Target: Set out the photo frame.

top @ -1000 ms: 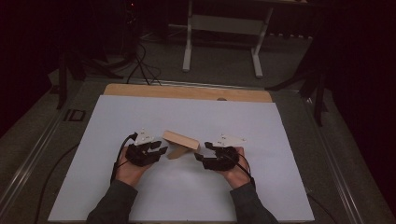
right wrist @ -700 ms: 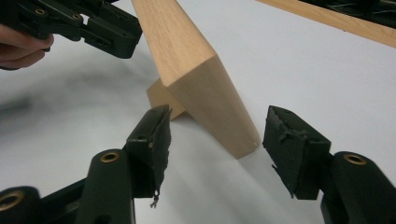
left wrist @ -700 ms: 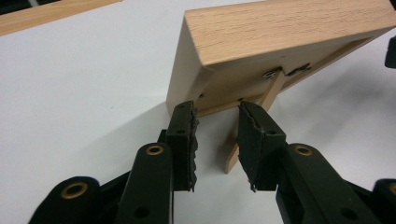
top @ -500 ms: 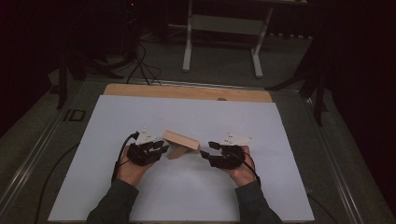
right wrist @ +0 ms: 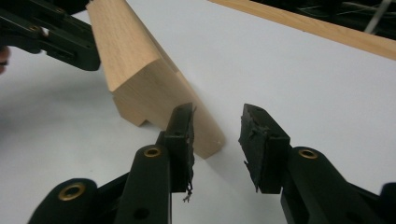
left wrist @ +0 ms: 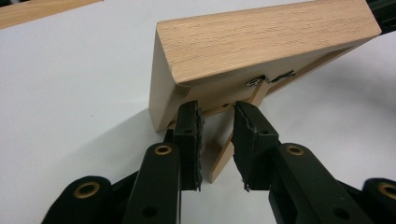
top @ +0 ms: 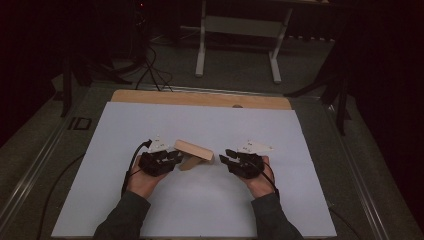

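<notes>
A light wooden picture frame [top: 196, 149] stands tilted on the white sheet, propped on a thin wooden back leg [left wrist: 219, 163]. My left gripper [top: 177, 156] is at the frame's left end. In the left gripper view [left wrist: 215, 106] its jaws have just been closing around that leg, and a gap still shows on one side. My right gripper [top: 223, 156] sits just off the frame's right end. Its jaws [right wrist: 217, 112] have also just been closing. They are still apart, with only the frame's lower corner [right wrist: 205, 142] beside the left pad.
The white sheet [top: 200, 210] covers a wooden tabletop whose bare strip [top: 200, 98] shows at the back. Beyond it, a metal stand [top: 240, 30] and cables [top: 150, 70] lie on the dark floor. The left gripper [right wrist: 56, 37] shows at the top left of the right gripper view.
My right gripper has drawn a little to the right, away from the frame's end. The left hand and the frame have stayed put.
</notes>
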`<state>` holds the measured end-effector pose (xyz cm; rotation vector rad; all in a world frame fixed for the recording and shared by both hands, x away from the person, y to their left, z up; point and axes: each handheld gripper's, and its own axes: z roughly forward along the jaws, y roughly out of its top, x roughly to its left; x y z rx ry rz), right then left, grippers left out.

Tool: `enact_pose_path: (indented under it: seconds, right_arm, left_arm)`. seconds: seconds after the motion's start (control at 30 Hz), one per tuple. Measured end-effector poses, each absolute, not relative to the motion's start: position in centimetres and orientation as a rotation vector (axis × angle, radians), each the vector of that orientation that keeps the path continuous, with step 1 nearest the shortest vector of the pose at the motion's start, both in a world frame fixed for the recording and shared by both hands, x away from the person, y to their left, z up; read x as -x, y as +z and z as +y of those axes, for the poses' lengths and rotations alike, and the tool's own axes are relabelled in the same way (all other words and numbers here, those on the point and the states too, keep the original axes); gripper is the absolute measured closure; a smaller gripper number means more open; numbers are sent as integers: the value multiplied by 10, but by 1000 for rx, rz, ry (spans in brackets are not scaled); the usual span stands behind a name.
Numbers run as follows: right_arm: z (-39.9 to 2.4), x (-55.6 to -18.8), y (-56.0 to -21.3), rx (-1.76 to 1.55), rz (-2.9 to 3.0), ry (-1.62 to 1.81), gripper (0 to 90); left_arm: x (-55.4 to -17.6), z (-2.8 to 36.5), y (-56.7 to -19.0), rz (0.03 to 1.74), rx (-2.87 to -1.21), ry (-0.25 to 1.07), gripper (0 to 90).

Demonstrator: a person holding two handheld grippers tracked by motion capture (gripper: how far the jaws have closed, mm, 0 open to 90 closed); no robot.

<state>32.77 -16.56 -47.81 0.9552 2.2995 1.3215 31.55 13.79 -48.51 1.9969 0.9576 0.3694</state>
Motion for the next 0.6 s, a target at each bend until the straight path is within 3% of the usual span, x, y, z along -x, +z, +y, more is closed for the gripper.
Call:
enact_pose_path:
  seconds: [0.3,0.6]
  right_arm:
    - [-163,-335,-484,-991,2299,1262,704]
    - [-160,-341,-488,-1000,2279,1273,676]
  left_arm:
    - [-316,134,-485,953,-2003,366,715]
    - [-317,129,-486,948,-2011,361,721]
